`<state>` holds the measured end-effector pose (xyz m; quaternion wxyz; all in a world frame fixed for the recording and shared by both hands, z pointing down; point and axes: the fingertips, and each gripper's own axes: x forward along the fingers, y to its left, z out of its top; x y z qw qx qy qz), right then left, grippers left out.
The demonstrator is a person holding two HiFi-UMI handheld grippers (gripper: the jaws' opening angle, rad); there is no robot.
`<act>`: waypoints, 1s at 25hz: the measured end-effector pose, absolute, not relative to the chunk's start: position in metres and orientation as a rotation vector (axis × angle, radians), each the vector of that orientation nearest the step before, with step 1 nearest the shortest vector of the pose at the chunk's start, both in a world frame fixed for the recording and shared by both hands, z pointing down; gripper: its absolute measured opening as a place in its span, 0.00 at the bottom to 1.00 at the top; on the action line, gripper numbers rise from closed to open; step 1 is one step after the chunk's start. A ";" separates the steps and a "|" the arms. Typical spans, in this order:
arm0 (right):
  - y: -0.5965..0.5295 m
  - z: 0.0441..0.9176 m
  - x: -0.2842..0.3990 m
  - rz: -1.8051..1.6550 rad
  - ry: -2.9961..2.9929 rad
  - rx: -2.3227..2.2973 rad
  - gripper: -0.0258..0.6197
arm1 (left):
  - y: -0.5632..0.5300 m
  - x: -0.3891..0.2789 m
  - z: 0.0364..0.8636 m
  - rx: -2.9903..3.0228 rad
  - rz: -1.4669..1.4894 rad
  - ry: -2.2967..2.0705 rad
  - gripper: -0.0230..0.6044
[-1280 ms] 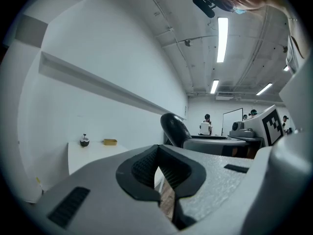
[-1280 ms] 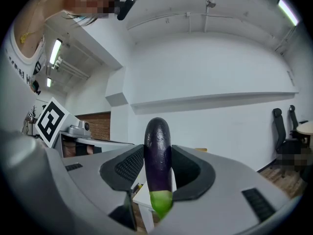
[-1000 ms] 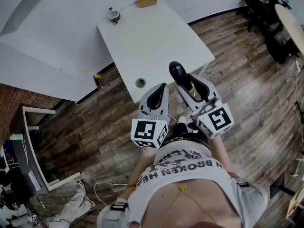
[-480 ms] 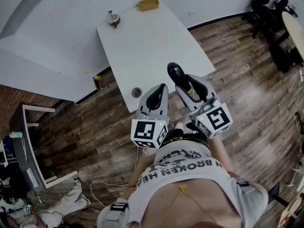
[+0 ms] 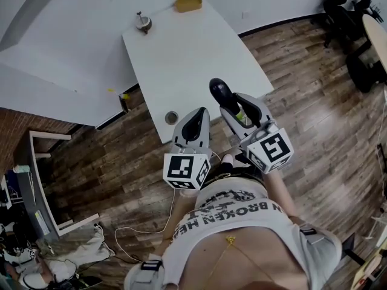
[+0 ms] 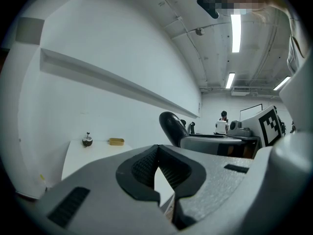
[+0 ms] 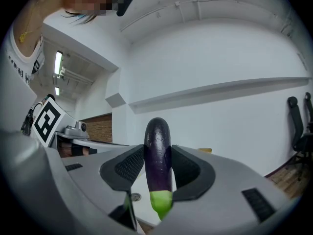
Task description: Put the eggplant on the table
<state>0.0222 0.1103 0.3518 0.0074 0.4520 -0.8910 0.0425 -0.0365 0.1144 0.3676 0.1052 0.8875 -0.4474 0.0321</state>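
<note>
A dark purple eggplant (image 7: 157,136) with a green stem end stands upright between the pads of my right gripper (image 7: 157,156), which is shut on it. In the head view the eggplant (image 5: 219,90) hangs over the near edge of the white table (image 5: 193,53), sticking out ahead of the right gripper (image 5: 228,103). My left gripper (image 5: 199,113) is just to its left, at the table's near edge. Its jaws (image 6: 157,153) meet at the tips with nothing between them. The left gripper view also shows the eggplant (image 6: 171,127) to its right.
On the table's far end lie a yellow object (image 5: 187,3) and a small brown bowl-like thing (image 5: 143,22). A small round disc (image 5: 172,117) sits near the front edge. Office chairs (image 5: 347,14) stand at the right on wooden floor. A cable (image 5: 145,231) trails on the floor.
Both grippers have moved a little further toward the table, the right one still carrying the eggplant. The table's near edge and the round disc now lie closer to the grippers.
</note>
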 end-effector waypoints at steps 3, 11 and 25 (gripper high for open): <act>0.111 0.354 0.021 0.142 -2.795 1.391 0.31 | 0.117 -0.042 0.371 2.590 0.110 -1.353 0.03; 0.108 0.363 0.023 0.202 -2.769 1.434 0.31 | 0.105 -0.049 0.381 2.579 0.165 -1.334 0.03; 0.046 0.370 0.031 0.185 -2.703 1.489 0.31 | 0.042 -0.036 0.383 2.633 0.124 -1.229 0.03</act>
